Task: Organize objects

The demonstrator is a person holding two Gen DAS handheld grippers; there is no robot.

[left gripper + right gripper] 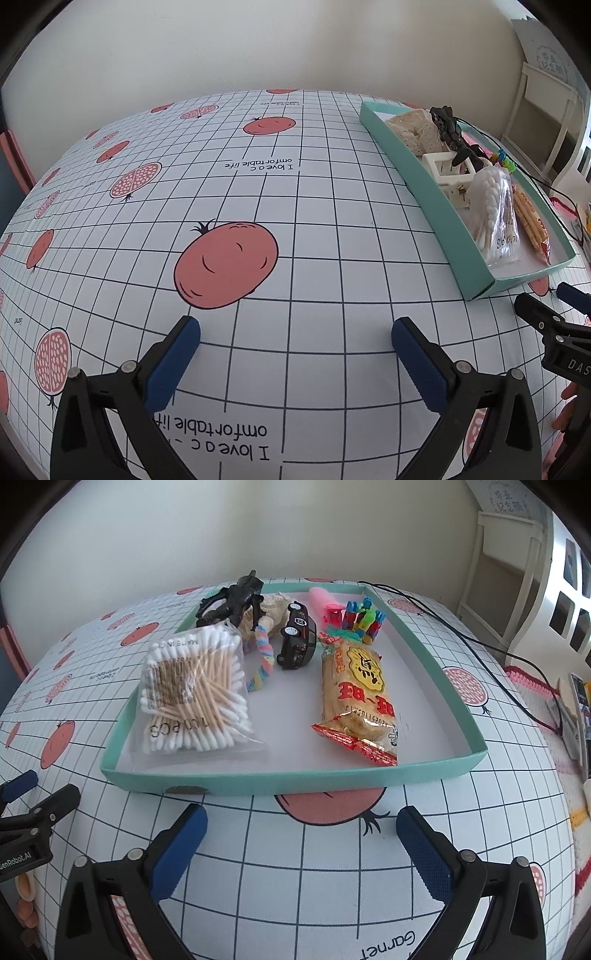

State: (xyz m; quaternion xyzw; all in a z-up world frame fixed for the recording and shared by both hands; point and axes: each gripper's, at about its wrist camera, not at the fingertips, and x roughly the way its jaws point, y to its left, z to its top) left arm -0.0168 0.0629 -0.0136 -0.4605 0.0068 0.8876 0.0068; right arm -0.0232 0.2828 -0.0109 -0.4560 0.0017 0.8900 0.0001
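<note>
A shallow teal tray (288, 777) (432, 192) lies on the gridded tablecloth. Inside it are a bag of cotton swabs (195, 690) (496, 218), an orange snack packet (356, 698) (532, 225), a black toy car (297, 637), a black toy figure (236, 602) (448, 129), a pastel twisted band (264, 661), a pink toy (327, 603) and colourful clips (364, 620). My right gripper (301, 843) stands open just in front of the tray's near wall. My left gripper (295, 354) is open over bare cloth, left of the tray, nothing between its fingers.
The tablecloth (229, 206) carries pomegranate prints and text. A black cable (476, 642) runs off the table at the right, toward white furniture (509, 565) and a pink-edged mat (532, 679). A pale wall stands behind the table.
</note>
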